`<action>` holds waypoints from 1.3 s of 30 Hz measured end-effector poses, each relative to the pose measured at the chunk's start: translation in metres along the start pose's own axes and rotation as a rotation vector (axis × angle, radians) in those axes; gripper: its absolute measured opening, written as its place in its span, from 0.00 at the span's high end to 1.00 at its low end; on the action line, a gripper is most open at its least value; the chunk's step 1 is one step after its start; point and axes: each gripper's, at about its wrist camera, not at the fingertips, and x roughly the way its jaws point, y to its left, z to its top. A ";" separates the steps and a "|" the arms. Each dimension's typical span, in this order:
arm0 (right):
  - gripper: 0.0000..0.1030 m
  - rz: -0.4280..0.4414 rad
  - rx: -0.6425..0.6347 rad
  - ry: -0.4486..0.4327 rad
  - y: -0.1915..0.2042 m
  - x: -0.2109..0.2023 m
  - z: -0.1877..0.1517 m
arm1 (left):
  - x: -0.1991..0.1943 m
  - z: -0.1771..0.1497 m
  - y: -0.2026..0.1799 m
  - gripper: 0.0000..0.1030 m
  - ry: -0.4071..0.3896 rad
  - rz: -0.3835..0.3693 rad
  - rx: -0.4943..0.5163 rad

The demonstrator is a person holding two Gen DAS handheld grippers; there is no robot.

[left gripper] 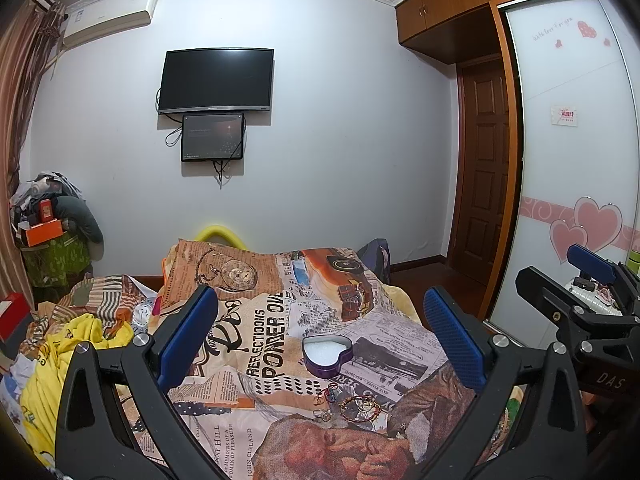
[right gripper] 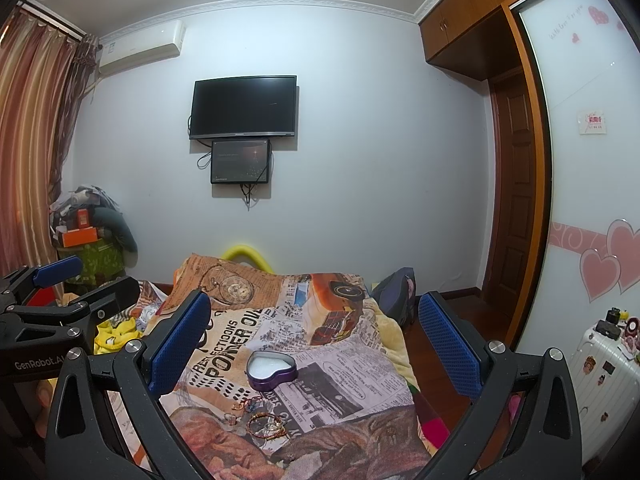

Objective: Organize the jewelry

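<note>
A purple heart-shaped tin (left gripper: 327, 355) with white lining lies open on the printed bedspread; it also shows in the right wrist view (right gripper: 272, 369). Just in front of it lie a red-and-gold bracelet (left gripper: 360, 407) and a few small rings (left gripper: 325, 397), seen too in the right wrist view as bracelet (right gripper: 267, 426) and rings (right gripper: 244, 405). My left gripper (left gripper: 320, 340) is open and empty, above and before the jewelry. My right gripper (right gripper: 316, 344) is open and empty, likewise held back from the tin. Each gripper appears at the other view's edge.
The newspaper-print bedspread (left gripper: 260, 320) covers the bed. Yellow clothes (left gripper: 60, 360) lie at the left. A white suitcase (right gripper: 600, 376) with trinkets stands at the right by the sliding wardrobe door (right gripper: 592, 160). A cluttered pile (left gripper: 48, 224) sits in the far left corner.
</note>
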 end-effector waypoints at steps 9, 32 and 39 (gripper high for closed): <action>0.00 0.001 0.002 0.002 0.000 0.002 -0.002 | 0.000 0.000 0.000 0.00 0.000 0.000 0.000; 0.00 -0.013 0.001 0.127 -0.009 0.033 -0.022 | 0.054 -0.022 0.011 0.00 0.163 0.026 -0.012; 0.00 -0.027 -0.032 0.289 -0.016 0.068 -0.057 | 0.105 -0.049 0.021 0.00 0.332 0.052 0.010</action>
